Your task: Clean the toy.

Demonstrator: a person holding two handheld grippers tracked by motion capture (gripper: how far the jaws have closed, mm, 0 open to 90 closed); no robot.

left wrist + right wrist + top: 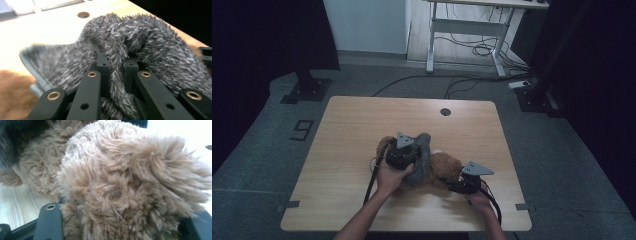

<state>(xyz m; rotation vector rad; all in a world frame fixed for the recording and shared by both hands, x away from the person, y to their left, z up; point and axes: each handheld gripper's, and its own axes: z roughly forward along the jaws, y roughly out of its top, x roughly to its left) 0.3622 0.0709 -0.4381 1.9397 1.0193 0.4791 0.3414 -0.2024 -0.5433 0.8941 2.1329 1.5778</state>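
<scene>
Grey cloth (140, 50) sits pinched tight between my left gripper's (117, 67) jaws. Brown fur of the teddy (120, 185) is clamped in my right gripper (117, 220), half closed. From above I see both lying mid-table (342, 125).

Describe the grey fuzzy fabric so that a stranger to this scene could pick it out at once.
Start at the wooden table and find the brown plush toy lying near its front edge. The grey fuzzy fabric is draped over the toy's middle, pinched in the jaws of the left gripper. Its speckled grey pile and stitched hem set it apart from the toy's tan fur.
</scene>
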